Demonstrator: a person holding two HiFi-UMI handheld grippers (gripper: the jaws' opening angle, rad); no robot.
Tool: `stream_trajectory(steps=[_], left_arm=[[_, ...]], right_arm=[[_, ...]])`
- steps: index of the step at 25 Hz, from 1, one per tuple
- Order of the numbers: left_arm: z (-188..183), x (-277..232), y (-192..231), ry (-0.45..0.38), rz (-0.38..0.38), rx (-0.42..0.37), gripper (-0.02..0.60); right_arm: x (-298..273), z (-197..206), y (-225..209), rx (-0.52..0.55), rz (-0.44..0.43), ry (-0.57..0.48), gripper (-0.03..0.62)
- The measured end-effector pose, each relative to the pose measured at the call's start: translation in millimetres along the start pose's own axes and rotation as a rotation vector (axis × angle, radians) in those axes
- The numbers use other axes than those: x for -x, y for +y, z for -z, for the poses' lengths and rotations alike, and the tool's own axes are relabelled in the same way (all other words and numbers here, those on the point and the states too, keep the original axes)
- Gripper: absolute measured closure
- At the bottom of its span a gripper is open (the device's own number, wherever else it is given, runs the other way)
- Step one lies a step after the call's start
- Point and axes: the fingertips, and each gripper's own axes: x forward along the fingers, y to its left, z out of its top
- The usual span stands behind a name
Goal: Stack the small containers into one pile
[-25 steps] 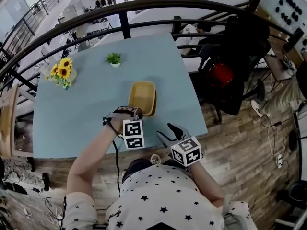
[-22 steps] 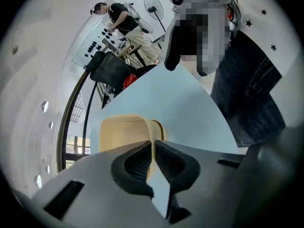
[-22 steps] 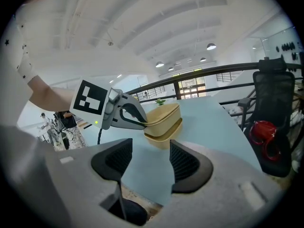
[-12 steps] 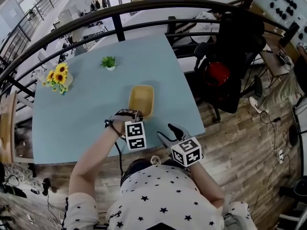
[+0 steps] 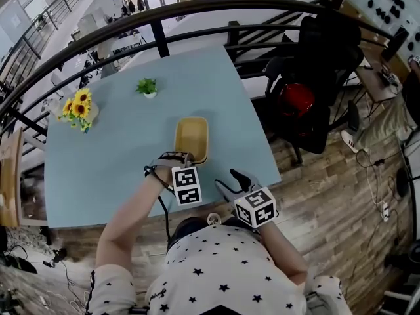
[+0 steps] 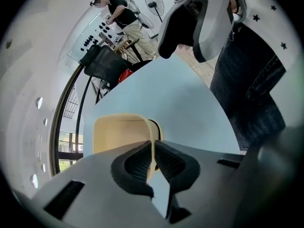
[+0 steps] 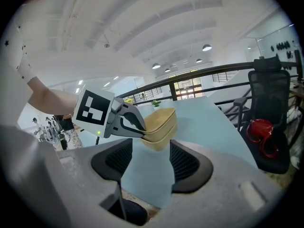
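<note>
Worktop (image 5: 111,169) carrying nested containers (image 5: 191,138) toward near edge; small plant (image 5: 147,86) standing behind them, sunflowers (image 5: 79,107) standing far left; chair (image 5: 328,51) standing right of worktop

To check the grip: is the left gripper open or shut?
Shut: the left gripper pinches the yellow container by its wall.

Office mezzanine: curved black railing (image 5: 197,6) overlooking a lower floor (desks (image 5: 121,41) visible there), black office chair (image 5: 328,77) beside the blue table (image 5: 98,169).
</note>
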Motion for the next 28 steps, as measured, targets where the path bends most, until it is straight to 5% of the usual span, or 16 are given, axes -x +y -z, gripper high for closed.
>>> stream_trajectory(steps=[16,28], left_arm=[[2,-15,-12,0.021,0.041,-0.046,0.561],[1,-18,-11,-0.006,0.024,0.022,0.560]], right_arm=[[-6,3,-4,-0.012,0.004,0.021,0.364],[-8,6,1,-0.008,0.000,0.031,0.364]])
